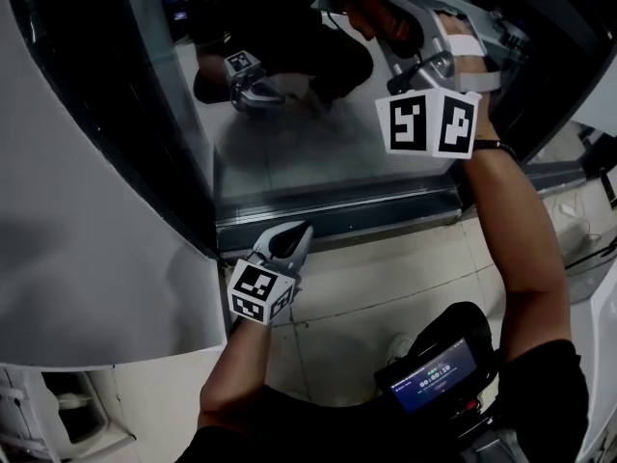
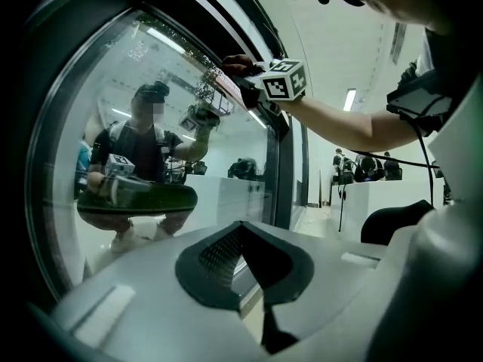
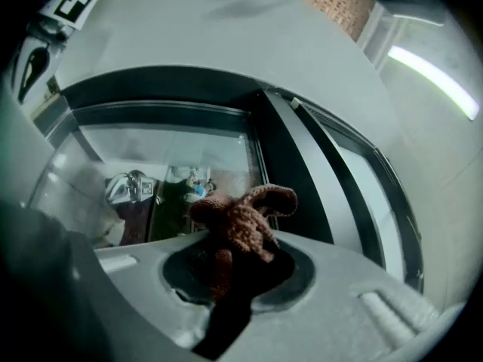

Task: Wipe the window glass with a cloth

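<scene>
The window glass [image 1: 318,143] fills the top of the head view and mirrors the crouching person. High at the right, my right gripper [image 1: 390,17] is shut on a brown knitted cloth [image 1: 371,3] that lies against the glass near the dark upright frame. In the right gripper view the cloth [image 3: 241,221] bunches out of the shut right gripper [image 3: 234,255] in front of the glass [image 3: 151,149]. My left gripper [image 1: 294,237] hangs low by the sill, shut and holding nothing. Its own view shows the left gripper [image 2: 241,240] with its jaws together, and the cloth [image 2: 235,66] far above.
A dark sill [image 1: 337,215] runs under the glass, with pale floor tiles [image 1: 386,278] below it. A broad white curved panel [image 1: 87,258] stands at the left. A device with a lit screen [image 1: 434,374] hangs at the person's waist. Other people [image 2: 362,164] stand far off.
</scene>
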